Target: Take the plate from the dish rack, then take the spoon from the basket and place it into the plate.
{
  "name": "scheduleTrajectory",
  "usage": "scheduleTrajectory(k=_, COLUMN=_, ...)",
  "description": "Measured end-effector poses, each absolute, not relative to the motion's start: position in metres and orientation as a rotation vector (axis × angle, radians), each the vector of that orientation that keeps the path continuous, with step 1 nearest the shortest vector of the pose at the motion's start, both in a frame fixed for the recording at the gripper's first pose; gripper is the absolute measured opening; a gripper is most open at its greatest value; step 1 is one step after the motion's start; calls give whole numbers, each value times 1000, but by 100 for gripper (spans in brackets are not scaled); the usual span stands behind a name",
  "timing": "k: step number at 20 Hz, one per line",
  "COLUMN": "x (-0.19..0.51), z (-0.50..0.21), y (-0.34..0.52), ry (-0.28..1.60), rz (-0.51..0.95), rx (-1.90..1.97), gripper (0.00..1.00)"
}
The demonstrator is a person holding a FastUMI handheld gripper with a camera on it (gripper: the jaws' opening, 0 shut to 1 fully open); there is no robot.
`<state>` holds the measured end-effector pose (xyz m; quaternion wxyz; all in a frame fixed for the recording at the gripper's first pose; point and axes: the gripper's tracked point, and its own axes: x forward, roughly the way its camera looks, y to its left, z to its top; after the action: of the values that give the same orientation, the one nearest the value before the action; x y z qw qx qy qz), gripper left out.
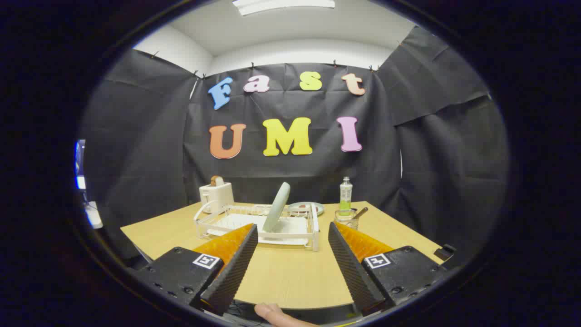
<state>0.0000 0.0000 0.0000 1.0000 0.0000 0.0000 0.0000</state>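
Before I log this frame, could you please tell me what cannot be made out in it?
- Second plate, gripper view: mostly hidden behind the dish rack and upright plate; its contents are unreadable.
- Spoon in the basket: too small; bowl end hidden inside.
- Toaster: what sits in its slot is too small to identify.
- Gripper: open, holding nothing; its body is cut off below.

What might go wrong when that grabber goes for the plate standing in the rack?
The plate leans on edge in the light dish rack, so a poor pinch may let it slip or drag the rack along. The open gripper is short of it, with nothing between its fingers. Later, the spoon sits in a small basket beside a bottle, which may tip.
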Motion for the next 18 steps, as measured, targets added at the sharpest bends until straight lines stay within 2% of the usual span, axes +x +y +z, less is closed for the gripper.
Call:
scheduleTrajectory(k=5, x=4, z=-6, y=13, ry=12, rz=68, rx=7, gripper=100)
scheduleTrajectory(k=18, x=15, z=7, y=5, ry=-15, rz=2, rx=5, gripper=100)
